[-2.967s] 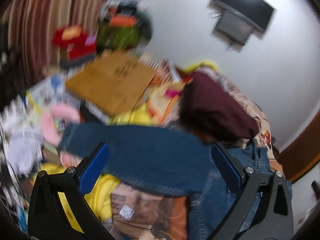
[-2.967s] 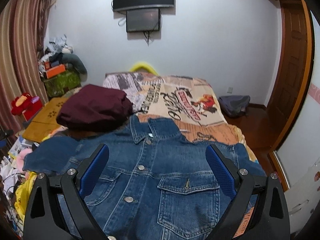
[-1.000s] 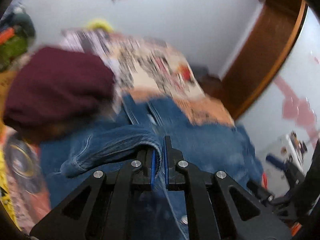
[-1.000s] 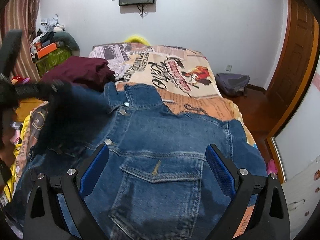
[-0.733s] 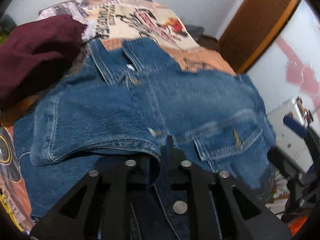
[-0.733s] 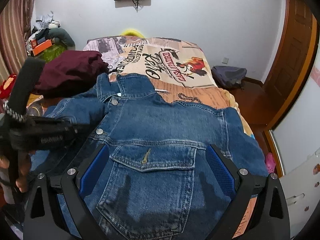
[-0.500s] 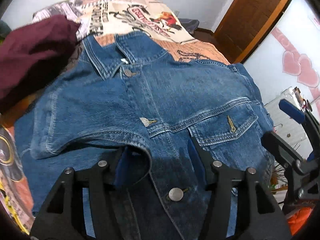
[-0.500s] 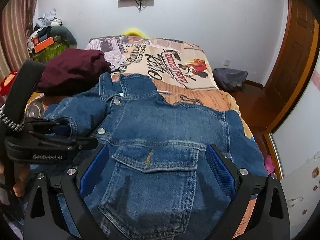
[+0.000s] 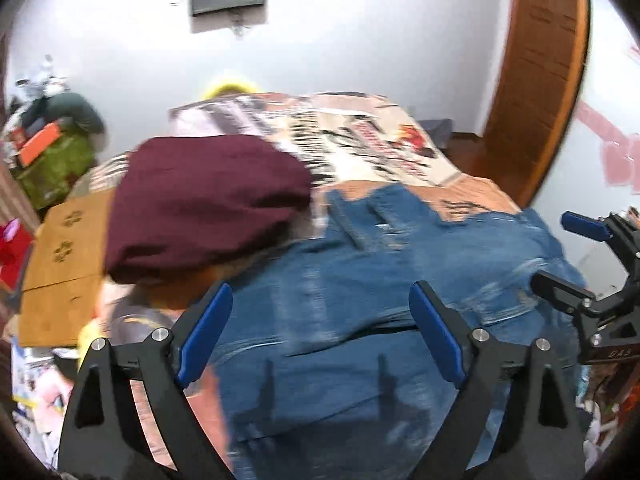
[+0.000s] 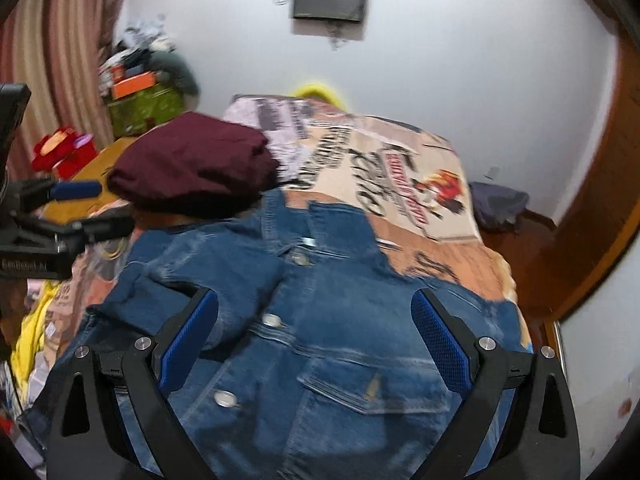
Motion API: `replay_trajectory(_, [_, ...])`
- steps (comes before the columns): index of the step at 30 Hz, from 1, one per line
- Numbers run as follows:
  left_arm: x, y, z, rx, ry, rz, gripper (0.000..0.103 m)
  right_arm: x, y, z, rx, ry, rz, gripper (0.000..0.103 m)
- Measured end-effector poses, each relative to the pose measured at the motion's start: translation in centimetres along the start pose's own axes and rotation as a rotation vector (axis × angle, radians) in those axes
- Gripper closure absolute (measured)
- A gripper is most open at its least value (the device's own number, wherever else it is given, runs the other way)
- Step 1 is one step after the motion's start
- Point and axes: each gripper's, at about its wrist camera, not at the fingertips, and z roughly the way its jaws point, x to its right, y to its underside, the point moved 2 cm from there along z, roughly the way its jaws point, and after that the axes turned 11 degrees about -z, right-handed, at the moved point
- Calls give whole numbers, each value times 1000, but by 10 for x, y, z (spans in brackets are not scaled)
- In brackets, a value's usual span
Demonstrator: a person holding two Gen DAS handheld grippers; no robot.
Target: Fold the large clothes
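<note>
A blue denim jacket (image 9: 360,280) (image 10: 340,300) lies front-up on the bed, its collar toward the far wall. One sleeve (image 10: 192,272) is folded in across its chest. My left gripper (image 9: 320,336) (image 10: 96,206) hangs off the jacket's left side, its jaws opening with nothing between them. My right gripper (image 10: 316,344) (image 9: 554,248) hovers open above the chest pocket and touches no cloth. A folded maroon garment (image 9: 208,200) (image 10: 192,168) rests on the bed just past the jacket's left shoulder.
The bed (image 10: 400,168) has a printed cover. Left of it are a cardboard box (image 9: 60,260), green boxes (image 9: 52,164), red items and a striped curtain (image 10: 60,60). A dark bag (image 10: 500,204) lies on the floor by the wooden door (image 9: 540,80).
My left gripper let go of the sleeve, opened wide and drew back up and to the left. The sleeve now lies over the jacket's front. My right gripper stayed open and shifted slightly.
</note>
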Motion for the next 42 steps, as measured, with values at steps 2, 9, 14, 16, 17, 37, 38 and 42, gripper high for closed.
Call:
replay_trajectory(2, [-20, 3, -4, 11, -40, -18, 13, -11, -7, 5, -1, -20, -36, 7])
replay_trajectory(9, [-87, 23, -5, -23, -100, -143, 13, -54, -31, 48, -54, -145, -133, 7])
replay_trajectory(14, [-114, 40, 2, -51, -108, -200, 13, -88, -37, 88, -175, -242, -180, 8])
replay_trajectory(16, [-119, 45, 5, -61, -112, -204, 13, -101, -38, 103, -212, -244, -218, 9])
replay_trajectory(17, [-122, 48, 7, -66, -114, -206, 13, -107, -38, 110, -230, -243, -238, 10])
replay_trajectory(37, [-124, 69, 30, -129, -134, -203, 13, -123, -22, 120, -262, -319, -323, 88])
replay_trajectory(38, [-121, 68, 28, -122, -137, -196, 13, -119, -24, 112, -240, -313, -308, 89])
replay_trajectory(42, [-110, 61, 22, -101, -145, -166, 13, -88, -42, 96, -168, -294, -226, 90])
